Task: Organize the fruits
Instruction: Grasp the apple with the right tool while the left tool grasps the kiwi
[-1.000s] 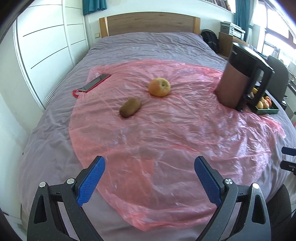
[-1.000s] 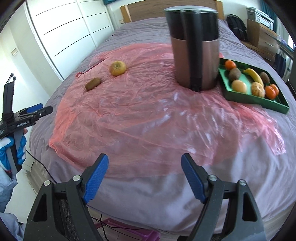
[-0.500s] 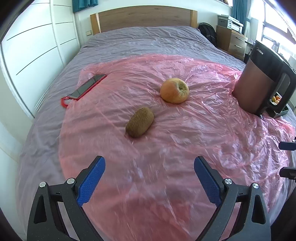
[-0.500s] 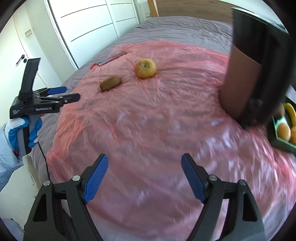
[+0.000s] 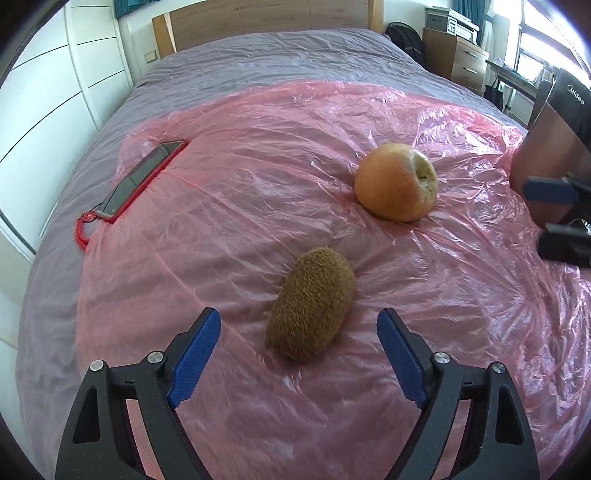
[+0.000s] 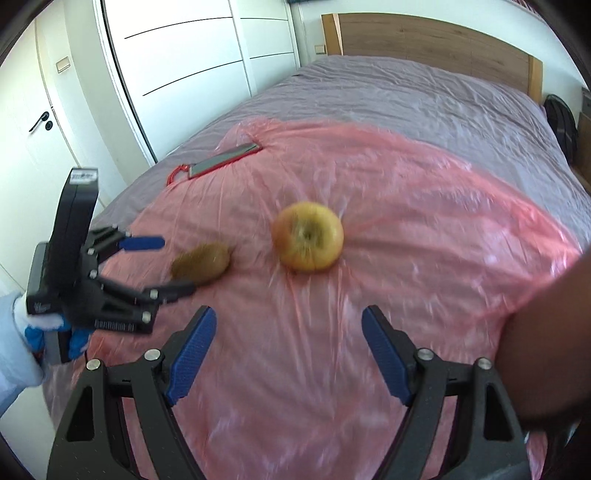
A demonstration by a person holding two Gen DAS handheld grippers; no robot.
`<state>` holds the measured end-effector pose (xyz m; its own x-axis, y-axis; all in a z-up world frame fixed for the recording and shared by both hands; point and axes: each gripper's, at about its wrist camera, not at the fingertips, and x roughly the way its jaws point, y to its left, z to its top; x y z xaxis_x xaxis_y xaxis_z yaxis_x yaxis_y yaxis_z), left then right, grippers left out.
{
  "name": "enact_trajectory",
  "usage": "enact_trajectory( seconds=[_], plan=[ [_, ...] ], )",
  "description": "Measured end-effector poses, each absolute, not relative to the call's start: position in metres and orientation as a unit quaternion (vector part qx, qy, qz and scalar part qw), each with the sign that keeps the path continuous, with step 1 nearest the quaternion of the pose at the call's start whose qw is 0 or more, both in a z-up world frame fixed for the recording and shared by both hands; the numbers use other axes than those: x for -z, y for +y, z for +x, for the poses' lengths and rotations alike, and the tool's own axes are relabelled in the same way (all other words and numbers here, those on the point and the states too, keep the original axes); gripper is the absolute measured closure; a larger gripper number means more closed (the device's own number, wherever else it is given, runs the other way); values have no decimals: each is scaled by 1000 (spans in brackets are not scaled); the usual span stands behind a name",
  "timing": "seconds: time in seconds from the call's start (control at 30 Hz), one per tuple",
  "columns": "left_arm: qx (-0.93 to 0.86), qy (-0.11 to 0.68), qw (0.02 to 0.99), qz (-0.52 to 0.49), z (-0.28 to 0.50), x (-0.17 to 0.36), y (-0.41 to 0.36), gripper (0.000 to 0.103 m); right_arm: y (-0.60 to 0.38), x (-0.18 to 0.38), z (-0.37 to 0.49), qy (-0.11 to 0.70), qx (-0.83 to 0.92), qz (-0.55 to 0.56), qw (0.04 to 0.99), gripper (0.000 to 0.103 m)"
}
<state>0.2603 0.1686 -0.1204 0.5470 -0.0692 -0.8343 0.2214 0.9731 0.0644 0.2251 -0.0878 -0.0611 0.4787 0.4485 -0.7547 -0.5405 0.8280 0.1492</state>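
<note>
A brown kiwi (image 5: 311, 302) lies on the pink plastic sheet (image 5: 258, 206) on the bed. My left gripper (image 5: 299, 325) is open, its blue pads either side of the kiwi's near end, not touching it. A yellow-orange apple (image 5: 397, 182) lies beyond it to the right. In the right wrist view the apple (image 6: 307, 236) sits ahead of my open, empty right gripper (image 6: 288, 325), with the kiwi (image 6: 201, 263) to its left. The left gripper (image 6: 159, 264) shows there around the kiwi. The right gripper's tips (image 5: 550, 206) show at the left view's right edge.
A phone in a red case (image 5: 142, 177) lies at the sheet's left edge. A dark brown and black appliance (image 5: 554, 147) stands at the right, close to my right gripper (image 6: 546, 350). White wardrobe doors (image 6: 184, 74) line the left side, the wooden headboard (image 5: 266, 18) is behind.
Both grippers have moved forward over the sheet. The left one has closed in on the kiwi. The right one has swung left past the appliance toward the apple; the fruit tray has left view.
</note>
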Motion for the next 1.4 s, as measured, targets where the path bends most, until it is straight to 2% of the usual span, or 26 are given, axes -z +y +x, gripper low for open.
enact_trajectory(
  seconds=[0.07,0.4,0.6,0.8,0.93,1.23,1.4],
  plan=[
    [95,471,873,85,266,126,168,28,-75,66,246,411,-279,-65,865,0],
    [128,467,871,90,280,139,162,36,-36,97,301,401,-279,-116,865,0],
    [141,463,871,87,281,140,160,50,-29,116,319,414,-277,-115,859,0],
    [142,459,873,83,281,143,162,52,-24,129,326,428,-280,-115,851,0],
    [138,454,875,92,278,143,161,59,-20,133,328,429,-282,-116,850,0],
    [134,447,877,110,274,142,157,60,-22,135,333,441,-291,-107,842,0],
    [129,445,881,98,274,134,160,61,-37,131,344,460,-305,-44,833,0]
  ],
)
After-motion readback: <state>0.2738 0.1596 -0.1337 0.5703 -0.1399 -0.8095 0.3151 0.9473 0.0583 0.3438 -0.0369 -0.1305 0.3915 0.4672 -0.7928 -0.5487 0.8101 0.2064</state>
